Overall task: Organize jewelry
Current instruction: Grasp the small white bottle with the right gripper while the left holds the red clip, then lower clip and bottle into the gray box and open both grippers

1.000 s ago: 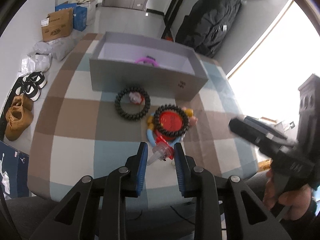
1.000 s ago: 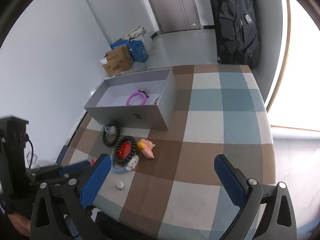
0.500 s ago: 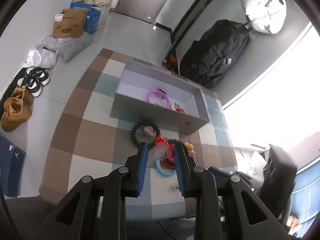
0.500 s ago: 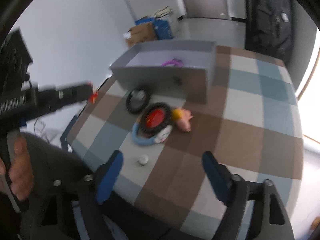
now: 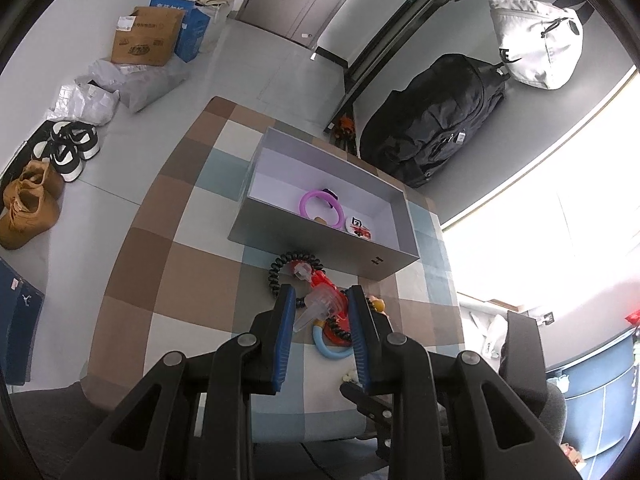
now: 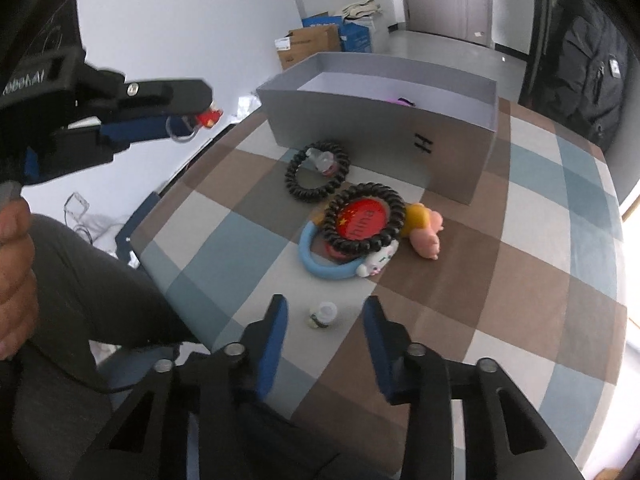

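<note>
My left gripper is shut on a clear-and-red toy ring and holds it high above the checked table; it also shows in the right wrist view. The grey box holds a purple bracelet and a small red-white piece. In front of the box lie a black bead bracelet, a second one around a red badge, a blue ring and a pink pig figure. My right gripper is open, low over the table, around a small white ring.
The checked tablecloth covers a small table with a near edge just below the right gripper. Cardboard boxes, shoes and a black backpack stand on the floor around it.
My left gripper rose high with the toy ring in it. My right gripper narrowed and dropped toward the small white ring near the table's front edge.
</note>
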The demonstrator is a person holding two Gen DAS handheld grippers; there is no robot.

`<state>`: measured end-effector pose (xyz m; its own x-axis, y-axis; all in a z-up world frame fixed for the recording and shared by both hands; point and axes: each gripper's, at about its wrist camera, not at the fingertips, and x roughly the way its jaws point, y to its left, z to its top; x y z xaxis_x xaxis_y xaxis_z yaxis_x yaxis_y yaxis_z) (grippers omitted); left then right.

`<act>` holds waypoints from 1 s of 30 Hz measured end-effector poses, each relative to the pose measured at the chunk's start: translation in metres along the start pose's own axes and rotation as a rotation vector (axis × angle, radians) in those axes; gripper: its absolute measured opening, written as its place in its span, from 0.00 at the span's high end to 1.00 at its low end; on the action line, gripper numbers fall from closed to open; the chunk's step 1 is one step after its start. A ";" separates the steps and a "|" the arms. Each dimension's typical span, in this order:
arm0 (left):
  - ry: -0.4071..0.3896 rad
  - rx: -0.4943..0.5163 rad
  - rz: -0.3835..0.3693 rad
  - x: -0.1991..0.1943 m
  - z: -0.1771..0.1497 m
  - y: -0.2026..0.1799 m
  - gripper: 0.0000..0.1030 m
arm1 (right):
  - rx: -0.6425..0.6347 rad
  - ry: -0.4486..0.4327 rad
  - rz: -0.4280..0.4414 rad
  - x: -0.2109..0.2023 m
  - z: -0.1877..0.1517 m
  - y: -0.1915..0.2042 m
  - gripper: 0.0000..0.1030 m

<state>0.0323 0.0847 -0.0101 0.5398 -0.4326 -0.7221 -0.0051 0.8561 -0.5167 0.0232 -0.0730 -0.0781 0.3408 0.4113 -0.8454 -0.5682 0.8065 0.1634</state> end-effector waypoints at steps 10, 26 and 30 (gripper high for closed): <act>0.009 0.005 0.003 0.001 0.000 -0.001 0.79 | -0.039 -0.027 -0.055 -0.007 0.003 0.007 0.88; -0.016 0.085 0.044 0.008 0.008 -0.022 0.79 | 0.076 -0.166 0.016 -0.039 0.038 -0.019 0.88; -0.012 0.097 0.058 0.015 0.013 -0.028 0.79 | 0.115 -0.191 0.037 -0.044 0.048 -0.028 0.88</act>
<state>0.0517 0.0574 -0.0007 0.5514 -0.3788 -0.7433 0.0448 0.9032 -0.4270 0.0607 -0.0930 -0.0212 0.4631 0.5062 -0.7276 -0.4978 0.8277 0.2590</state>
